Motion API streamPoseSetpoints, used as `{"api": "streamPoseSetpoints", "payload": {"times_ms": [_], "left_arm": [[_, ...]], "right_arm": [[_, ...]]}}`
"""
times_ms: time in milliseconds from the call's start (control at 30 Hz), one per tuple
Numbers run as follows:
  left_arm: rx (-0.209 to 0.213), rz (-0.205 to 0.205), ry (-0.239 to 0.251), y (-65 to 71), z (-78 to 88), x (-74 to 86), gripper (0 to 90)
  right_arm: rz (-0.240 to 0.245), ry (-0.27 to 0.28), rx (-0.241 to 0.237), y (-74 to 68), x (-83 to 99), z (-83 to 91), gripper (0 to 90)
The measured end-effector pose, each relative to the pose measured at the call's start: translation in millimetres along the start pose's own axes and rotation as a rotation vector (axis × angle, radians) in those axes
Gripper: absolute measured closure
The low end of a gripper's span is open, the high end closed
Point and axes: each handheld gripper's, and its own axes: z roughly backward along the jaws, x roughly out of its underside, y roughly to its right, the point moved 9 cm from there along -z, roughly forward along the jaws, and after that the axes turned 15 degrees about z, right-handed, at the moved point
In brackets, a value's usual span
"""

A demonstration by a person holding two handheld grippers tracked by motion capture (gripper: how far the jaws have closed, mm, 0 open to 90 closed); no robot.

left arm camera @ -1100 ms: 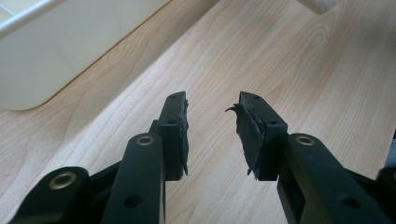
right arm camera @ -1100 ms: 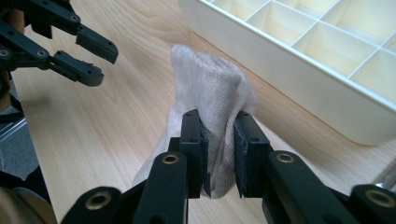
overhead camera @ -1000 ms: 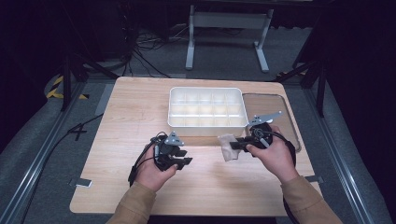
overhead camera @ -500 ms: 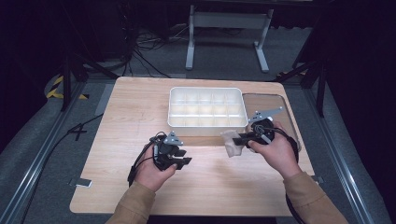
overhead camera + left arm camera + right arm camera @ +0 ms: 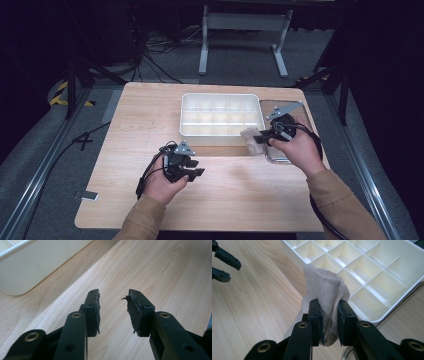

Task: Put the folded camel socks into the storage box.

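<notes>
We see the right tongs (image 5: 262, 138) closer to the white plastic divided tray (image 5: 221, 116) than a second ago, when they sat lower on the pale wood-grain desk (image 5: 130, 125). They are clamped on a crumpled beige knit cloth (image 5: 325, 293), which now hangs just beside the tray's near right corner. The cloth is soft and finely ribbed, bunched upward between the worn black pads. The tray is glossy, with thin walls forming square compartments. A clear flat lid (image 5: 276, 106) lies to the right of the tray. The left tongs (image 5: 113, 311) have barely shifted; their jaws stand apart, holding nothing, over bare desk, with frayed rubber pads (image 5: 133, 312) peeling at the edges.
</notes>
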Motion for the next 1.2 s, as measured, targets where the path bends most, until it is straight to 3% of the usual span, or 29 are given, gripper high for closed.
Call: {"api": "streamPoseSetpoints", "payload": {"times_ms": [233,500,633,700,933,1200], "left_arm": [[0.014,0.002,0.002,-0.1,0.9,-0.2,62.9],[0.007,0.002,0.001,-2.1,2.6,1.6,62.0],[0.004,0.01,0.002,-4.4,6.0,4.6,62.3],[0.005,0.007,0.002,-4.4,7.8,5.5,62.3],[0.0,0.009,0.003,-6.0,9.7,7.8,62.5],[0.017,0.021,0.005,-4.3,10.0,7.7,62.4]], "right_arm": [[0.078,-0.039,0.014,17.2,-5.1,2.5,75.6],[0.114,-0.069,0.029,36.9,-7.3,0.6,75.5],[0.13,-0.061,0.023,43.0,-8.9,-0.4,75.4],[0.163,-0.046,-0.002,48.0,-9.9,-3.1,75.4],[0.165,-0.071,0.021,67.1,-6.0,-7.7,75.3],[0.115,-0.079,0.052,83.1,-3.9,-13.8,75.1]]}}
